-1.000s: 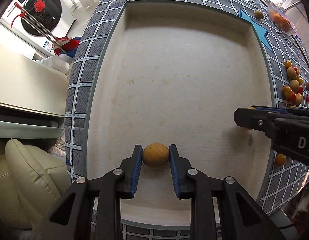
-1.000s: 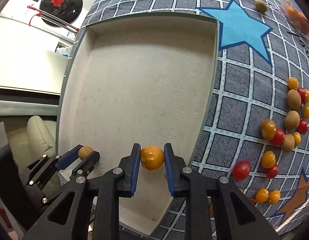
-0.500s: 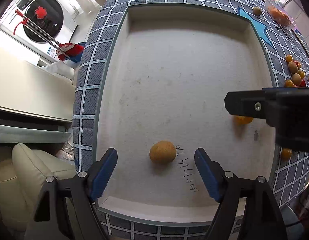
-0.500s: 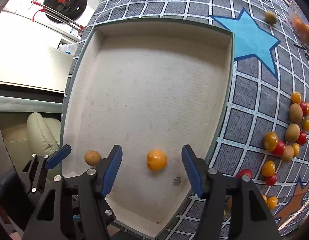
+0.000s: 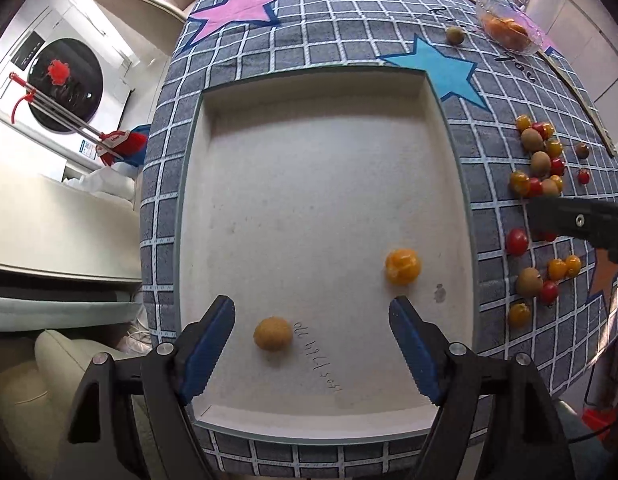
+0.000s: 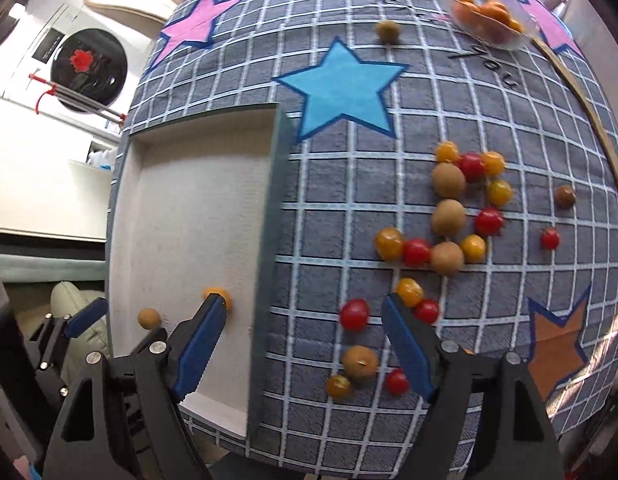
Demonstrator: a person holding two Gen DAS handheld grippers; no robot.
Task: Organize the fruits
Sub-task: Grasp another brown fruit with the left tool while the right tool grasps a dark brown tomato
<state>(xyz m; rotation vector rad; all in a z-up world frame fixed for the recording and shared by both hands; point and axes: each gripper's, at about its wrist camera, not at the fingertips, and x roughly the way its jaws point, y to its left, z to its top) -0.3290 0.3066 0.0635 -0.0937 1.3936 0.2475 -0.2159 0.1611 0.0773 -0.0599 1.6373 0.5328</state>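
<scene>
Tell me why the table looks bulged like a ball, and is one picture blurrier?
Both views: fisheye lenses bend the grey checked tablecloth. Right wrist view: smeared around the shallow off-white tray. Left wrist view: sharp, the round tan fruit is crisp.

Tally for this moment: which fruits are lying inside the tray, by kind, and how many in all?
Round brown fruit: 1
Yellow-orange tomato: 1
Red tomato: 0
Total in the tray: 2
</scene>
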